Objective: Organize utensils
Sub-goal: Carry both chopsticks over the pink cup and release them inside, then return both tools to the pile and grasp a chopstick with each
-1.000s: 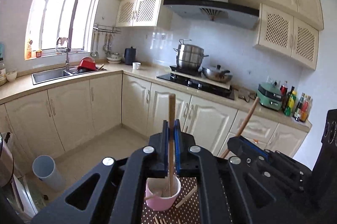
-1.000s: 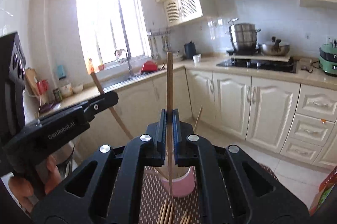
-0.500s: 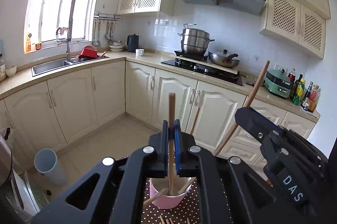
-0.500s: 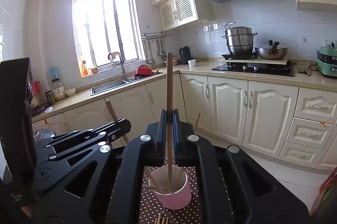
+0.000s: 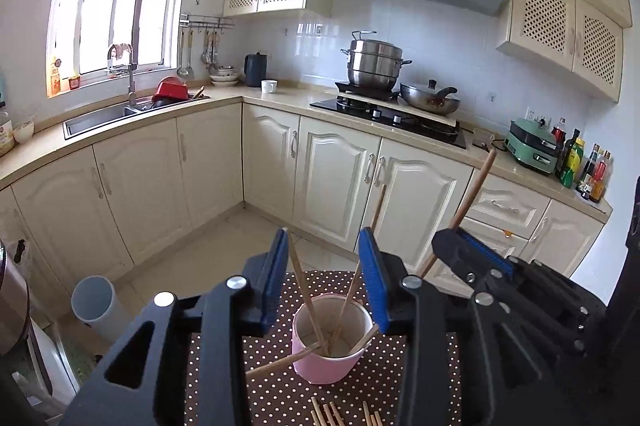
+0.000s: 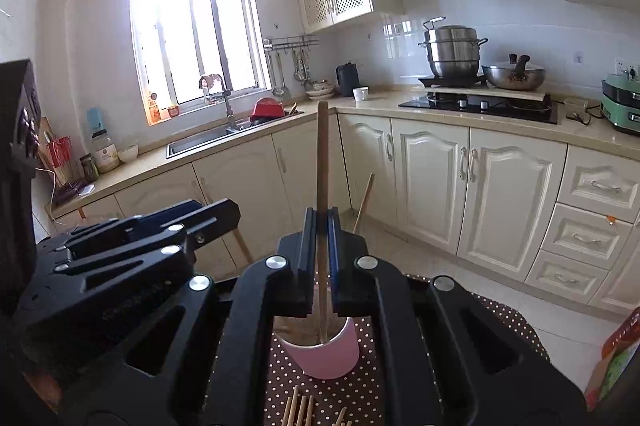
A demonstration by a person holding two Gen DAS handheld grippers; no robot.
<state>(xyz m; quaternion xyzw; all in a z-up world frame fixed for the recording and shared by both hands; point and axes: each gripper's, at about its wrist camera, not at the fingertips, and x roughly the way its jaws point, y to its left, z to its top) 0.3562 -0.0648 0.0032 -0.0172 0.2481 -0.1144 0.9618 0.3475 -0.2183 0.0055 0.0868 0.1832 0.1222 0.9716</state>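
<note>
A pink cup (image 5: 328, 362) stands on a brown polka-dot mat (image 5: 280, 394) and holds several wooden chopsticks (image 5: 306, 300). My left gripper (image 5: 323, 268) is open above the cup, with a leaning chopstick between its blue pads but not clamped. My right gripper (image 6: 321, 238) is shut on an upright chopstick (image 6: 322, 162) whose lower end reaches into the pink cup (image 6: 326, 356). The right gripper also shows in the left wrist view (image 5: 472, 254), to the right of the cup. Loose chopsticks (image 5: 344, 414) lie on the mat near me.
Cream kitchen cabinets (image 5: 336, 178) and a tiled floor lie beyond the mat. A grey bin (image 5: 98, 306) stands on the floor at left. A stove with pots (image 5: 384, 82) and a sink (image 5: 104, 114) are on the counter. Coloured packaging (image 6: 616, 358) sits at right.
My left gripper has opened and released its chopstick, which now leans in the cup. Both grippers have lowered towards the cup. The right gripper stays shut on its chopstick.
</note>
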